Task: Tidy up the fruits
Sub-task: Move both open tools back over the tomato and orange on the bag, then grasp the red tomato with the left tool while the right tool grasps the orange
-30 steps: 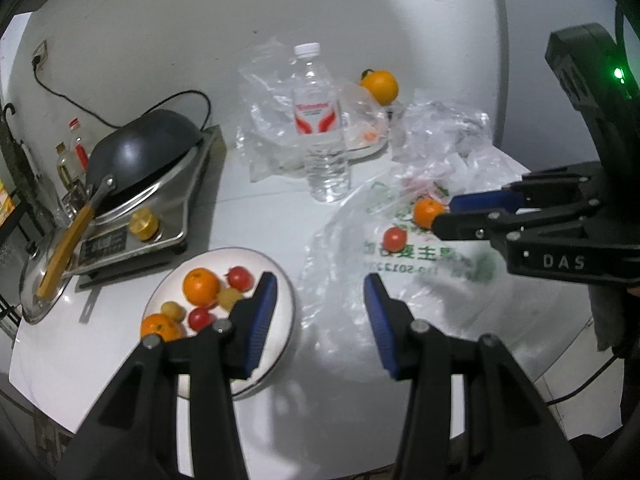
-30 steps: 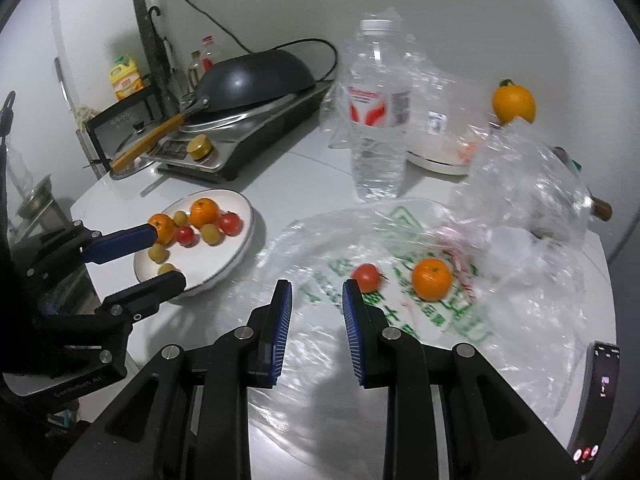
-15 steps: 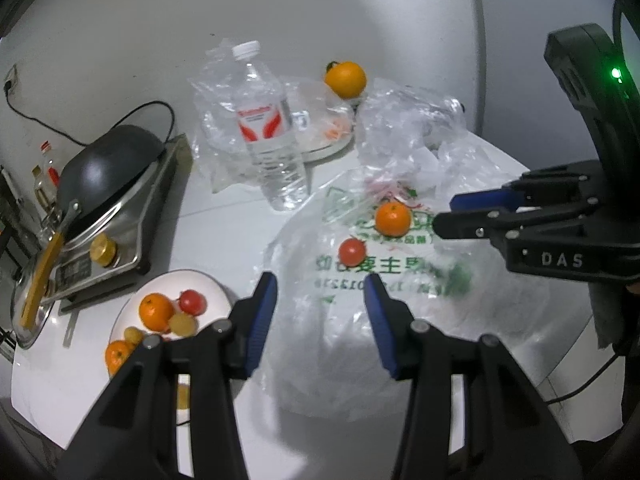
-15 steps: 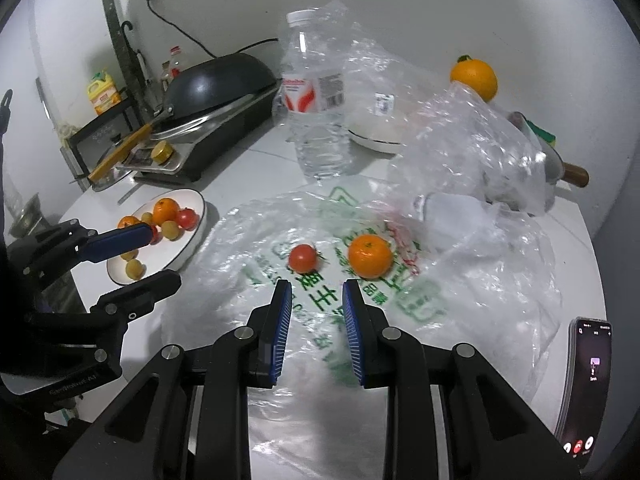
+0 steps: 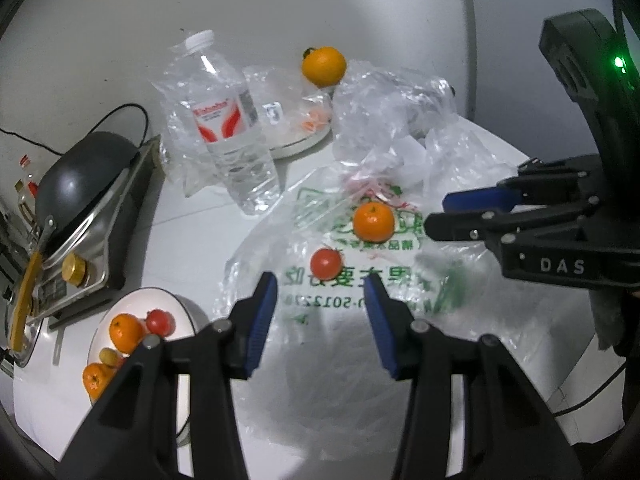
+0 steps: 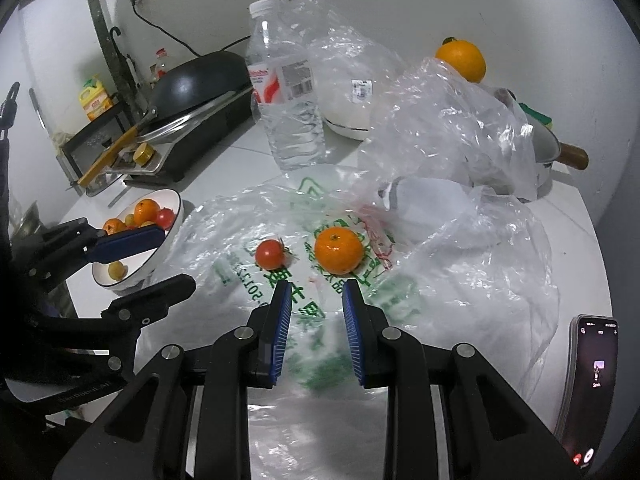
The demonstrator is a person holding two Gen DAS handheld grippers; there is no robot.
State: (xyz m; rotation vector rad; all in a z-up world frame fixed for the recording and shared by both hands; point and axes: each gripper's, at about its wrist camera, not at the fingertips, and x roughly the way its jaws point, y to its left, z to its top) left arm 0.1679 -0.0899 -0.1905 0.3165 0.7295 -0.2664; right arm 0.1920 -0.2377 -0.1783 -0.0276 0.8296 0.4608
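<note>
Left gripper (image 5: 320, 312) jaws apart and empty, right gripper (image 6: 315, 330) jaws nearly together, empty; small tomato (image 5: 326, 263) and mandarin (image 5: 373, 221) lie on slippery plastic bag (image 5: 420, 308); likely light, soft-skinned; grip gently across their middles.

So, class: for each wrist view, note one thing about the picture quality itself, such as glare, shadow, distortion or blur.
Left wrist view: fisheye bends the wall seam into a curve, corners go black, and the left gripper throws a soft shadow on the plastic bag. Right wrist view: glare streaks the crumpled clear bag, the phone stretches at the rim, and the orange stays sharp.
</note>
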